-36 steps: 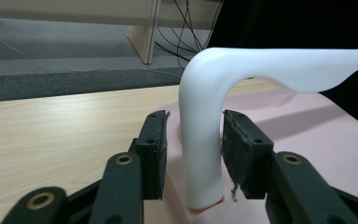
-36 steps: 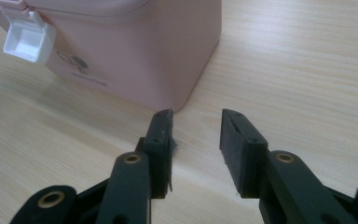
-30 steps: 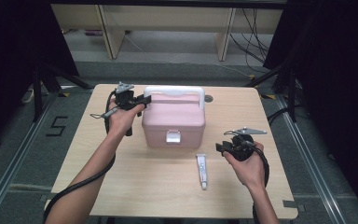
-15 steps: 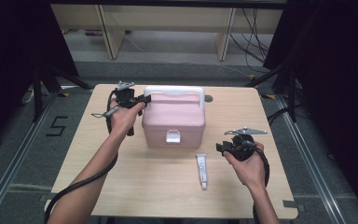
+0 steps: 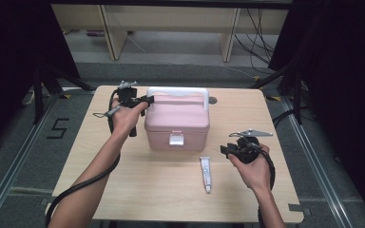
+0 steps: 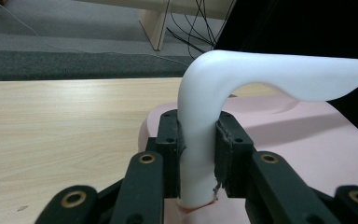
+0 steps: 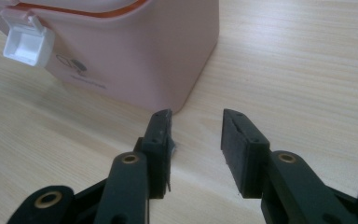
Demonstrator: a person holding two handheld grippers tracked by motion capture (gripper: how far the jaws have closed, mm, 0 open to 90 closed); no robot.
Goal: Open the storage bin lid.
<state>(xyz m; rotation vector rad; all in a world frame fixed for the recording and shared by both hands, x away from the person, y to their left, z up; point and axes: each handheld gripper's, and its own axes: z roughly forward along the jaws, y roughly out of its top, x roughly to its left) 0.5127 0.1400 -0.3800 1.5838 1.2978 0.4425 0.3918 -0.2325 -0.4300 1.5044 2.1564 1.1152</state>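
Note:
A pink box (image 5: 177,124) with a white handle (image 5: 177,91) and a white front latch (image 5: 176,139) sits mid-table. My left gripper (image 5: 145,100) is at the box's left rear corner, shut on the left end of the white handle (image 6: 200,121), which stands between its pads. My right gripper (image 5: 227,151) hovers open just right of the box's front right corner (image 7: 186,88), nothing between its fingers (image 7: 161,135). A small white tube (image 5: 206,174) lies on the table in front of the box, left of the right hand.
The light wooden table (image 5: 123,190) has bare room at the front left and along the right side. A small dark round hole (image 5: 212,100) sits behind the box. Dark stands, cables and shelf legs lie beyond the far edge.

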